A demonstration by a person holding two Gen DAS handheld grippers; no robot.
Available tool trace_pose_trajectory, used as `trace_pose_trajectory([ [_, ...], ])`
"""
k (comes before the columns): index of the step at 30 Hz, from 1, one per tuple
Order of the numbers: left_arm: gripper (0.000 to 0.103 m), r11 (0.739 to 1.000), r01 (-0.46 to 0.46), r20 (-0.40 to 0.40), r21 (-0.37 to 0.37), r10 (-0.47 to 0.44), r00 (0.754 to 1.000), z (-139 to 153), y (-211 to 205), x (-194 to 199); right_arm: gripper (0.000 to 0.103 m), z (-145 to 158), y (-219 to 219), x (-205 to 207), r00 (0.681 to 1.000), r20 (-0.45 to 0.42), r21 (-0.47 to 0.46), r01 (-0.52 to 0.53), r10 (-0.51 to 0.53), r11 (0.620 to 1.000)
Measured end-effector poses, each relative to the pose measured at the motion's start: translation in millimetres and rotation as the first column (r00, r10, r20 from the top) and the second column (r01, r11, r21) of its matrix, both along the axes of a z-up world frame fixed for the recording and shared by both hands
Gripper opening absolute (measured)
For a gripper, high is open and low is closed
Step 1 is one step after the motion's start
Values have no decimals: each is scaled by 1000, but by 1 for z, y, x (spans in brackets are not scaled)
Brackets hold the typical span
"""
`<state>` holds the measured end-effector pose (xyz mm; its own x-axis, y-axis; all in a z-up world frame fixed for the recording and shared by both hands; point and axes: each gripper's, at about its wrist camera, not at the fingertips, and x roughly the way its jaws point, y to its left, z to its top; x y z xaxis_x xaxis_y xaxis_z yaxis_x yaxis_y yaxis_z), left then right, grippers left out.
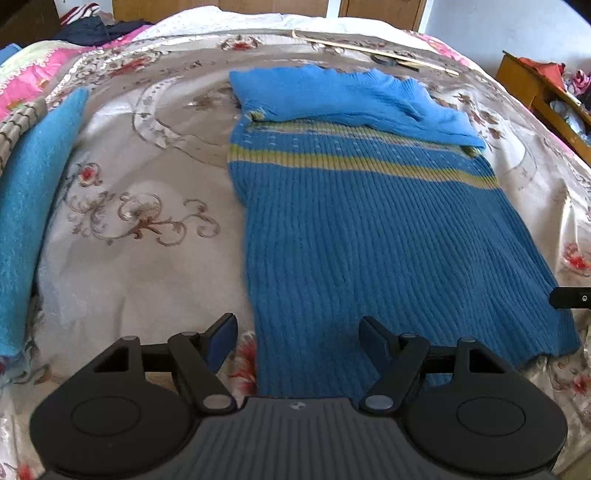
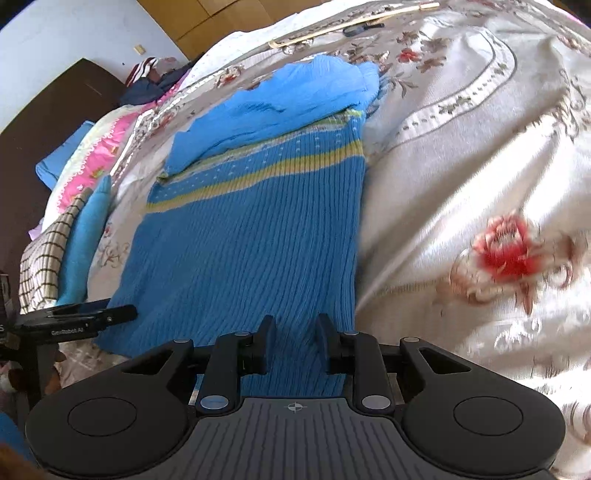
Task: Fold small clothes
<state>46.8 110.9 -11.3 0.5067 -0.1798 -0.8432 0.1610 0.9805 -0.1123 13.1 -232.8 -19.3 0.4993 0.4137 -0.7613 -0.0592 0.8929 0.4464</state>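
Note:
A blue ribbed sweater (image 1: pixel 369 221) with yellow-green stripes lies flat on the floral bedspread (image 1: pixel 147 221), its lighter blue sleeves folded across the top. My left gripper (image 1: pixel 297 334) is open over the sweater's near left hem corner, and its pads are not pressing the knit. In the right wrist view the same sweater (image 2: pixel 240 240) runs away from my right gripper (image 2: pixel 295 332). That gripper stands partly open above the near right hem edge, with fabric showing flat between the fingers. Each gripper appears in the other's view: the right gripper's tip (image 1: pixel 570 297) and the left gripper (image 2: pixel 74 317).
A folded turquoise cloth (image 1: pixel 33 206), a checked cloth (image 1: pixel 14 129) and a pink quilt (image 1: pixel 26 77) lie along the bed's left side. A thin wooden stick (image 1: pixel 376 51) lies beyond the sweater. A wooden cabinet (image 1: pixel 535 85) stands at the right, and piled clothes (image 1: pixel 92 22) sit at the back left.

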Motion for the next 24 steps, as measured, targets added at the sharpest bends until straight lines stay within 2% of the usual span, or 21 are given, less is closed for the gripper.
trace_pose_trajectory([
  [3, 74, 1000, 1, -8, 7, -1, 1000, 0, -2, 0, 24, 0, -6, -5, 1000, -1, 24, 13, -13, 1000],
  [11, 60, 999, -24, -31, -34, 23, 999, 3, 1, -5, 25, -1, -12, -21, 999, 0, 37, 50, -50, 998],
  [13, 60, 998, -36, -36, -42, 35, 999, 2, 3, -5, 26, 0, -15, -20, 998, 11, 55, 56, -57, 997],
  [17, 60, 999, -43, -35, -26, 42, 999, 1, -1, -4, 26, -4, -14, -18, 998, -17, 32, 69, -68, 997],
  [21, 60, 999, -50, -29, -19, 49, 998, 1, -2, -6, 26, 2, -19, -26, 993, 29, 36, 113, -115, 993],
  [24, 61, 998, -62, -37, -23, 61, 997, 0, 0, -3, 26, -1, -24, -25, 992, 2, 36, 130, -130, 991],
])
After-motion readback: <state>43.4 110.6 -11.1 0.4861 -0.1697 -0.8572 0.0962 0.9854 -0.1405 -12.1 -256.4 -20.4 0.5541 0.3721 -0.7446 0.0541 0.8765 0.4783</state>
